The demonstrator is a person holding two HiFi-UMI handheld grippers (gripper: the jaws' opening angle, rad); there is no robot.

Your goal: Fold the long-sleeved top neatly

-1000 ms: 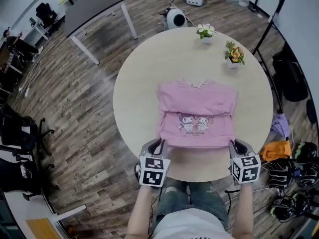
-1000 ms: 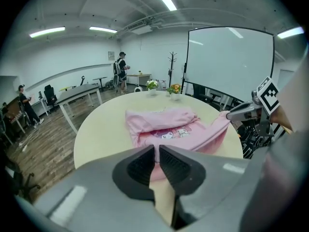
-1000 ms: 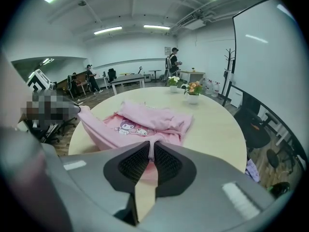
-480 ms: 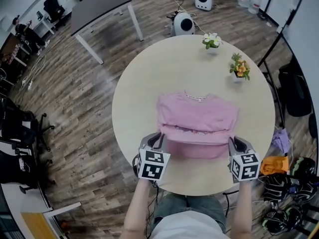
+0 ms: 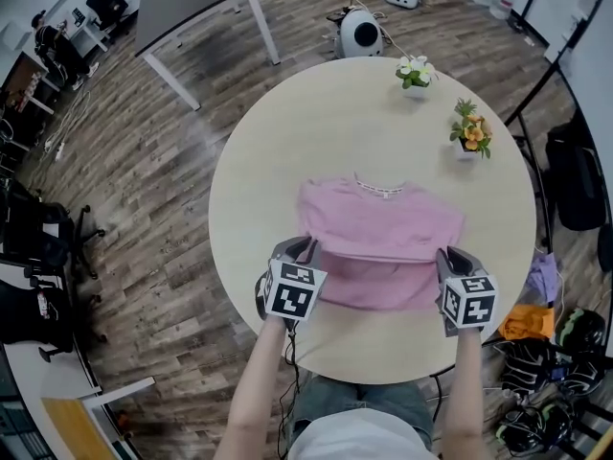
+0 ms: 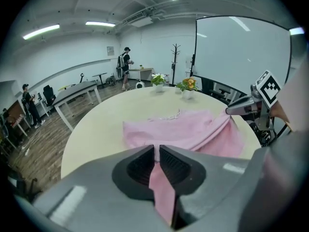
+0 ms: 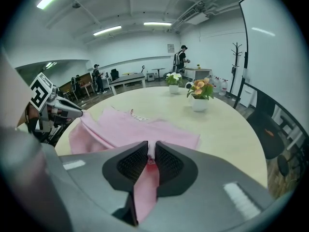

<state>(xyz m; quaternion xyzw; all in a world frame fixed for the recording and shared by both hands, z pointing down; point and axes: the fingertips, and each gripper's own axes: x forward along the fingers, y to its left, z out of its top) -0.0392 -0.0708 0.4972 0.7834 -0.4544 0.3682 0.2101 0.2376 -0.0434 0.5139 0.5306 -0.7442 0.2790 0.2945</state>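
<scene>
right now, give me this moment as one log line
left gripper: shut on top | right gripper: shut on top | top: hem raised over table, fold not yet laid

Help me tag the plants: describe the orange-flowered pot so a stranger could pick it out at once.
Find the round beige table with the pink top on it. Past the top, on the table's far right, stand two small potted plants. Yours is the orange-flowered pot, nearer the right edge; the other, the white-flowered pot, stands farther back.
</scene>
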